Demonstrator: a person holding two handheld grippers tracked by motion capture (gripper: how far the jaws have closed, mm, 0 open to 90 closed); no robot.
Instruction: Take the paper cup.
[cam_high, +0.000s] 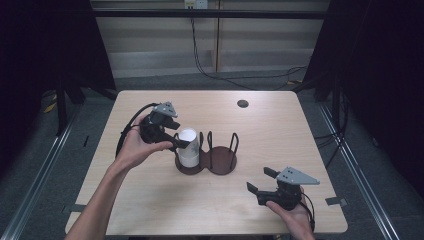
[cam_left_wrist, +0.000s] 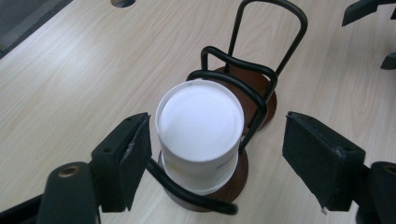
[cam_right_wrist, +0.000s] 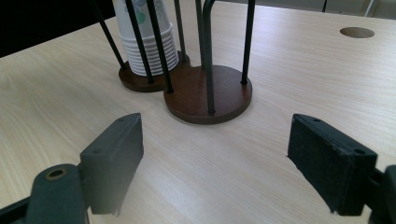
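Note:
A stack of white paper cups (cam_high: 188, 146), bottom up, stands in the left bay of a two-bay holder with black wire loops on a brown wooden base (cam_high: 222, 163). My left gripper (cam_high: 181, 139) is at the stack's top from the left. In the left gripper view the jaws of my left gripper (cam_left_wrist: 219, 140) straddle the cup stack (cam_left_wrist: 201, 121); the left pad is close to its wall and the right pad stands well off it. My right gripper (cam_high: 258, 180) rests open near the front right, pointing at the holder base (cam_right_wrist: 210, 95) and the cup stack (cam_right_wrist: 149, 42).
The holder's right bay (cam_left_wrist: 254, 91) holds nothing. A round cable hole (cam_high: 242, 104) lies in the wooden table top (cam_high: 150, 200) toward the far edge. Cables trail on the floor behind the table. Dark curtains flank both sides.

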